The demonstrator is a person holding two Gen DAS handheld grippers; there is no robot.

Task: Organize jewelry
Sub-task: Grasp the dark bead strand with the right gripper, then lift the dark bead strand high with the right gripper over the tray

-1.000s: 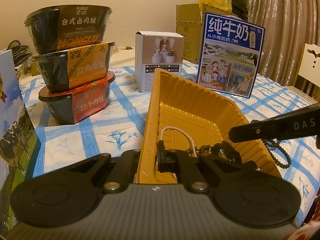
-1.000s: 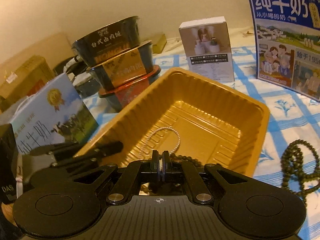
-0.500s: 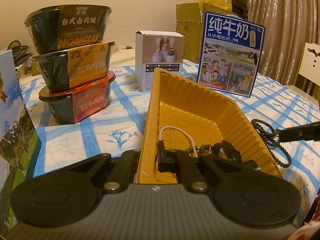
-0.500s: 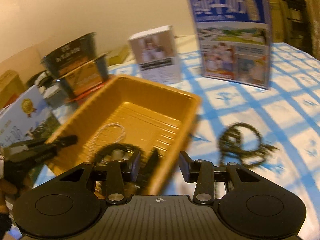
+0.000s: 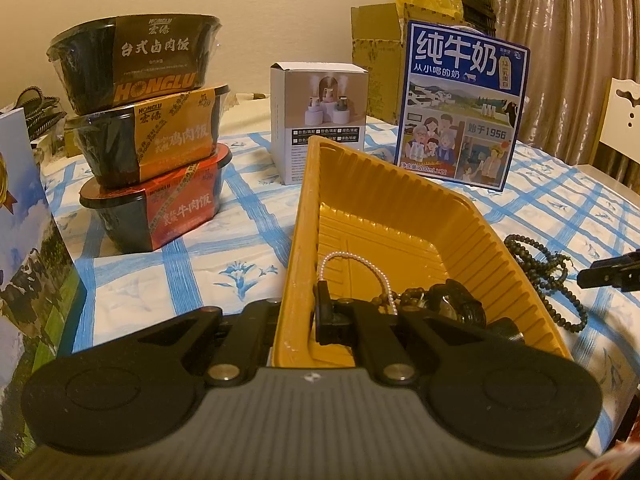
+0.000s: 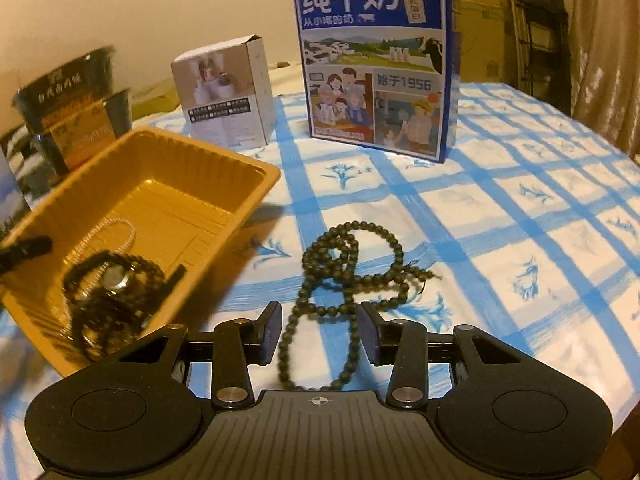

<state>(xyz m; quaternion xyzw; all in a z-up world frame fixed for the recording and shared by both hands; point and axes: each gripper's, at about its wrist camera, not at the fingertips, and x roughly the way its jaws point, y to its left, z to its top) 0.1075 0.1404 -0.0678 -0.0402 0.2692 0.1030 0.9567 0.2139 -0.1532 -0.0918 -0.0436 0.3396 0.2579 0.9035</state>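
Observation:
A yellow plastic tray (image 5: 400,172) stands on the blue-checked cloth. My left gripper (image 5: 298,312) is shut on the tray's near wall, one finger inside and one outside. In the tray lie a white pearl strand (image 5: 352,258) and a heap of dark beads with a round metal piece (image 6: 112,280). A long dark bead necklace (image 6: 352,264) lies loose on the cloth to the right of the tray (image 6: 200,152). My right gripper (image 6: 320,312) hangs open just over the necklace's near loops, with a strand between the fingers and the pads apart from it. Its tip (image 5: 608,276) shows beside the necklace (image 5: 536,264).
Three stacked meal bowls (image 5: 148,140) stand left of the tray, a small white box (image 5: 320,120) behind it, and a blue milk carton (image 6: 376,60) at the back. Another printed carton (image 5: 24,240) is at the far left. A white chair (image 5: 620,120) stands past the table's right edge.
My right gripper has swung from over the tray to the right and down over the loose necklace, and its jaws have gone from shut to open. The left gripper has not moved.

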